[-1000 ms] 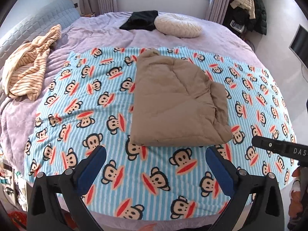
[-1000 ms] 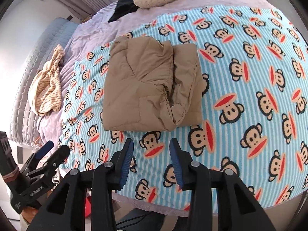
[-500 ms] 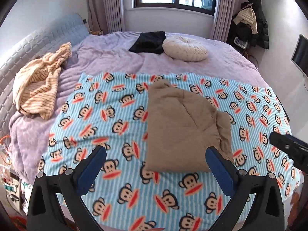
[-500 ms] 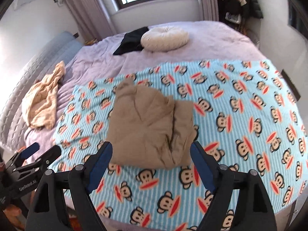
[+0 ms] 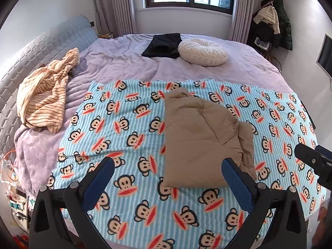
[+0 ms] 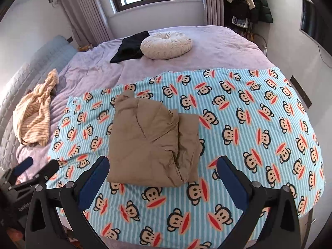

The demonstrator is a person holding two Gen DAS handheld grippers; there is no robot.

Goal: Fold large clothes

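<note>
So the tan padded jacket [image 6: 151, 143] is sitting folded into a chunky, roughly square bundle in the middle of the monkey-print blanket [image 6: 249, 128], and neither of my grippers is touching it. My right gripper [image 6: 164, 178] has its jaws opening to full spread with nothing between the blue pads, and my left gripper [image 5: 168, 182] is spread wide and empty too, both hanging above the near edge of the bed and looking down at the bundle. My guess is the fold on this one is pretty much done, which is why both are clear of it.

The blanket looks like it was laid out on purpose as a flat work surface over the lilac bedspread [image 5: 128, 66], which is softer and more rumpled. The jacket fabric looks matte and puffy, with soft creases, and there's a second layer poking out along its right side where the edges don't quite line up, so it's not the tidiest stack.

Off to the left a striped beige garment [image 5: 43, 95] is lying in a crumpled heap near the quilted headboard [image 5: 41, 45], probably next in line. Further back there's a black folded thing [image 5: 164, 45] just beside a round cream cushion [image 5: 202, 51] with pleats
</note>
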